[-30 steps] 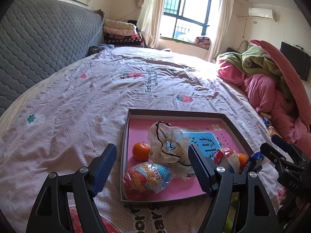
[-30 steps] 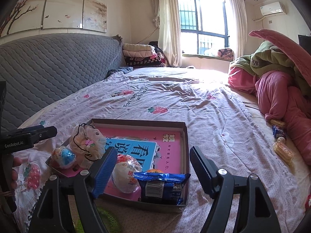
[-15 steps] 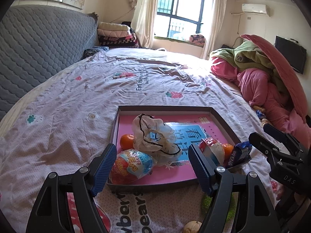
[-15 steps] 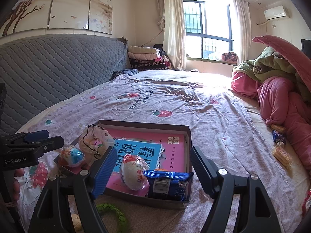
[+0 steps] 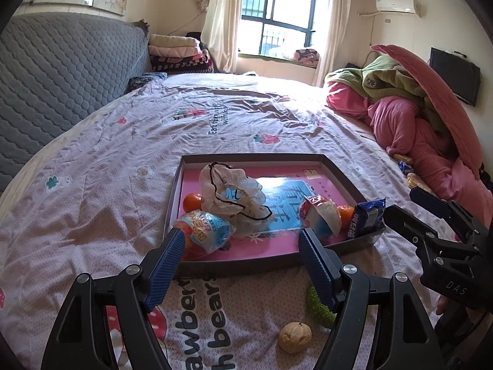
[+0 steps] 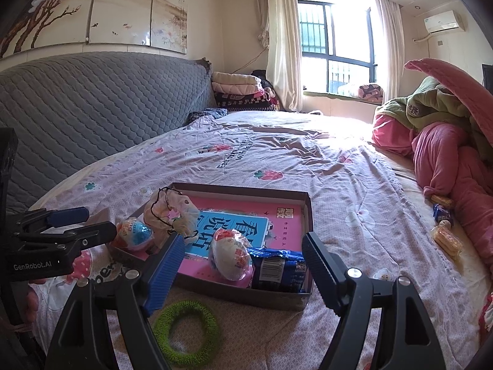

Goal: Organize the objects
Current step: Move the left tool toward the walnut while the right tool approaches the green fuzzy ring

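You've drawn both grippers back from the tray (image 5: 339, 171); a walnut (image 5: 295, 337) and green ring (image 6: 186, 329) now show. Your left gripper (image 5: 242, 260) and right gripper (image 6: 243, 263) stay spread wide, holding nothing.

Bedroom: bed (image 5: 123, 160) under strawberry-print sheet; grey quilted headboard (image 6: 92, 101); barred window (image 6: 336, 49) with cream curtains (image 6: 282, 46), bright daylight; blossom wall panels (image 6: 92, 9); air conditioner (image 5: 396, 4); wall television (image 5: 454, 75); folded blankets (image 6: 237, 88).

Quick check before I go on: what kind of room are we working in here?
Most likely a home bedroom. The work surface is a bed with a strawberry-print sheet and a grey quilted headboard. Folded blankets are stacked by the curtained window, and an air conditioner hangs on the wall.
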### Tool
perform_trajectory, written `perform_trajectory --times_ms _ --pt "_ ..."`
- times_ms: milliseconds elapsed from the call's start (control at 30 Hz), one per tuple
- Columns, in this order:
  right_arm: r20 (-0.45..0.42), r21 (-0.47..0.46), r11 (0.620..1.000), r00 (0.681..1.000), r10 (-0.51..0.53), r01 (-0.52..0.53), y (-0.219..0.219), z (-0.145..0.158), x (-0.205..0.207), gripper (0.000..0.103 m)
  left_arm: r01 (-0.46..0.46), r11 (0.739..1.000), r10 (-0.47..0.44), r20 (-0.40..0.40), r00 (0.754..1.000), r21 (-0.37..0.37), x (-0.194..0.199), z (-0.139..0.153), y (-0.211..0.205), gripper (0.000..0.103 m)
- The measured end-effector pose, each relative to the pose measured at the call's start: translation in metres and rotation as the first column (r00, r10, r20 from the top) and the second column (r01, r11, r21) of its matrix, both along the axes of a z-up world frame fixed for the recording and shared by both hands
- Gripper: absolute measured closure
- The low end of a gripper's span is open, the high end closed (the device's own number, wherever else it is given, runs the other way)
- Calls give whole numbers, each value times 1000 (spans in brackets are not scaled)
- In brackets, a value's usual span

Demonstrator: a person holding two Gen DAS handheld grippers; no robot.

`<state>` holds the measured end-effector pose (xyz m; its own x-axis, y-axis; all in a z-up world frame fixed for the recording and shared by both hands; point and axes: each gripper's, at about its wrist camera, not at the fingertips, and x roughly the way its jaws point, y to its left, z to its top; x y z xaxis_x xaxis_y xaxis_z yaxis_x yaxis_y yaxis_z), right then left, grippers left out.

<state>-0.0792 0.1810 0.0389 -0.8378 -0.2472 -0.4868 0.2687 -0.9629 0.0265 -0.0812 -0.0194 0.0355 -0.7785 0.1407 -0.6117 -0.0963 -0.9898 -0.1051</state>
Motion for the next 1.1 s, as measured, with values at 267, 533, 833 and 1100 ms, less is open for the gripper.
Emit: perform_trajectory --times_ms 267,533,833,1100 --pt "13 4 1000 1000 13 -13 -2 -5 13 25 4 1000 -4 13 1000 -10 16 -5 1 26" --pt "25 13 1000 1000 20 -20 -2 -9 26 25 18 1000 -18 29 999 -22 28 -8 0 26" --pt "48 23 999 999 21 -22 -2 -13 34 25 45 998 -42 66 997 -49 41 -18 6 26" --pt "69 38 999 997 19 -22 -2 -18 36 25 72 995 -64 113 992 -67 49 -32 14 26"
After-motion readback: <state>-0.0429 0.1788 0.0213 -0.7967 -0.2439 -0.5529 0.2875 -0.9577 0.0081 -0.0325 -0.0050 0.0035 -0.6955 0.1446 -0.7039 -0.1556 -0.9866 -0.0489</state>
